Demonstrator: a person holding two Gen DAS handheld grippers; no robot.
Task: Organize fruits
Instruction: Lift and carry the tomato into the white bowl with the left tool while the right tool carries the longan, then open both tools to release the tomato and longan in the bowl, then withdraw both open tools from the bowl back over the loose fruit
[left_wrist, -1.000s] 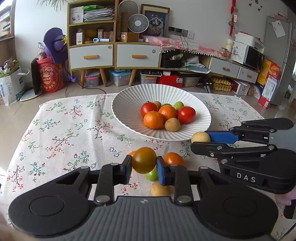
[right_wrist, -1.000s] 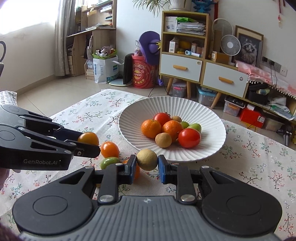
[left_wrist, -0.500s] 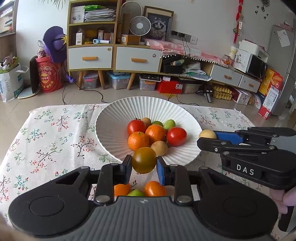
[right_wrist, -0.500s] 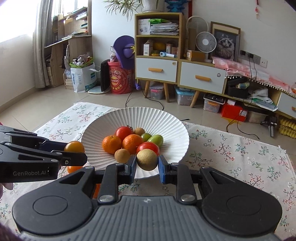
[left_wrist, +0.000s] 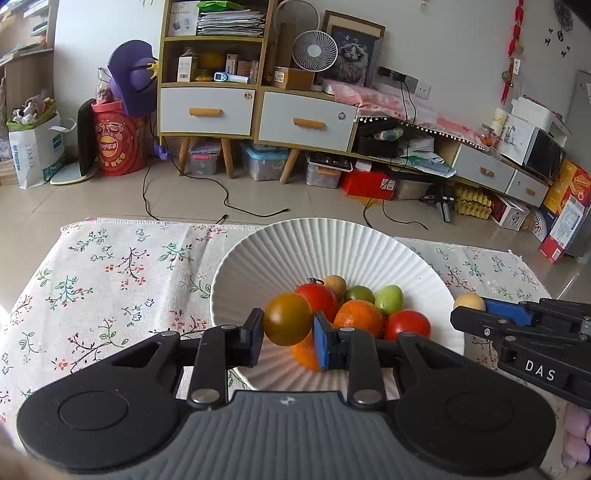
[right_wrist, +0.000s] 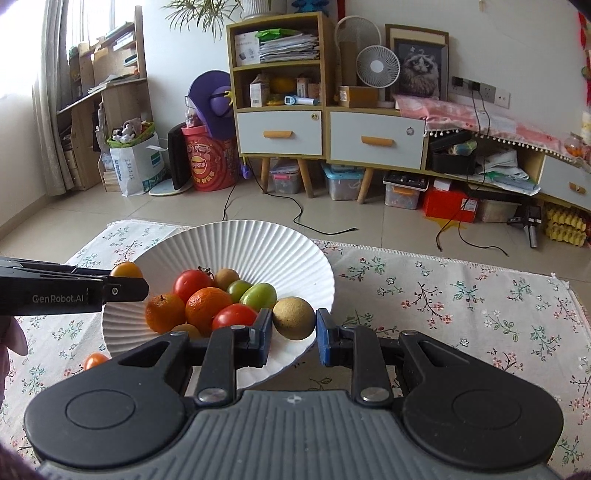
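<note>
A white ribbed bowl (left_wrist: 295, 251) (right_wrist: 258, 243) on the floral tablecloth holds several fruits: oranges (left_wrist: 358, 317), red tomatoes (left_wrist: 408, 323) and green ones (left_wrist: 388, 298). My left gripper (left_wrist: 288, 325) is shut on a brownish-orange tomato (left_wrist: 288, 324), held above the bowl's near left part. My right gripper (right_wrist: 294, 319) is shut on a tan round fruit (right_wrist: 294, 318) over the bowl's right rim. In the right wrist view the left gripper (right_wrist: 122, 278) comes in from the left with its tomato (right_wrist: 126, 269). In the left wrist view the right gripper (left_wrist: 471, 308) enters at the right.
One small orange tomato (right_wrist: 95, 360) lies on the tablecloth (right_wrist: 461, 302) left of the bowl. A person's fingers (right_wrist: 13, 341) show at the left edge. Beyond the table's far edge are tiled floor, cables and white-drawer cabinets (left_wrist: 255, 110).
Both grippers have moved forward with their fruits, from the near table by the loose tomatoes to over the bowl. The bowl now sits much closer in both views.
</note>
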